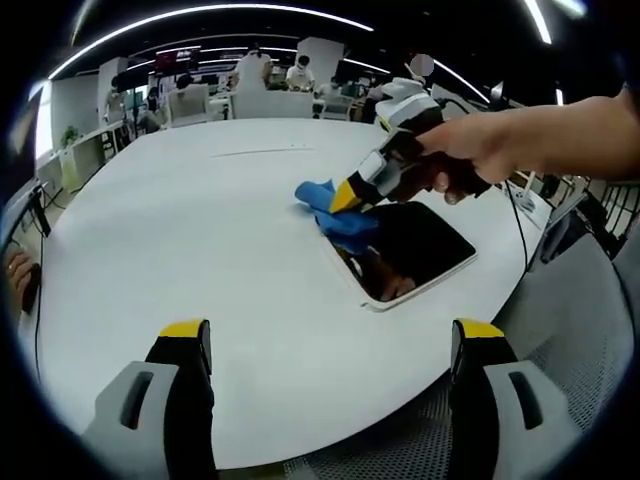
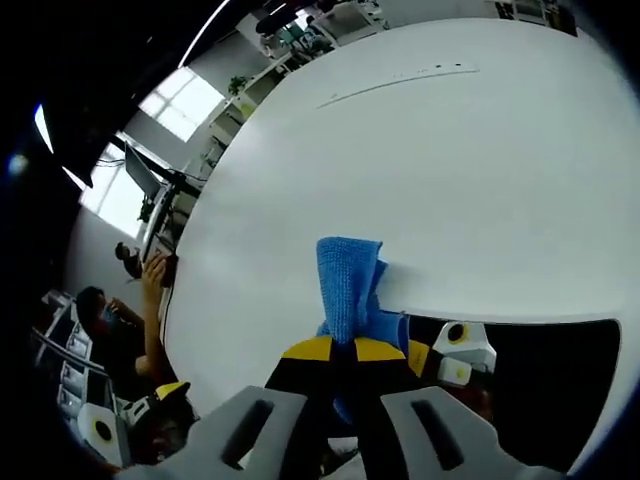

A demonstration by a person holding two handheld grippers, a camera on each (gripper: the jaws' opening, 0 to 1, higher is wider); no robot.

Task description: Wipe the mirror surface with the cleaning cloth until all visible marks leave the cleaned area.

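A white-framed mirror (image 1: pixel 420 250) lies flat on the white table (image 1: pixel 200 220), near its right edge. My right gripper (image 1: pixel 347 197), held in a person's hand, is shut on a blue cleaning cloth (image 1: pixel 337 212) that rests on the mirror's far left corner. In the right gripper view the cloth (image 2: pixel 350 285) rises from between the shut jaws of my right gripper (image 2: pixel 345 350), draped over the mirror's edge, with the dark mirror (image 2: pixel 540 385) to the right. My left gripper (image 1: pixel 330 345) stands open above the table's near edge, apart from the mirror, with nothing between its fingers.
The table's edge curves close below the mirror, with grey floor (image 1: pixel 560 350) beyond. Desks, chairs and people (image 1: pixel 270 85) stand at the far end of the room. A person (image 2: pixel 105 315) sits at the table's left side, and a hand (image 1: pixel 18 275) rests at its left edge.
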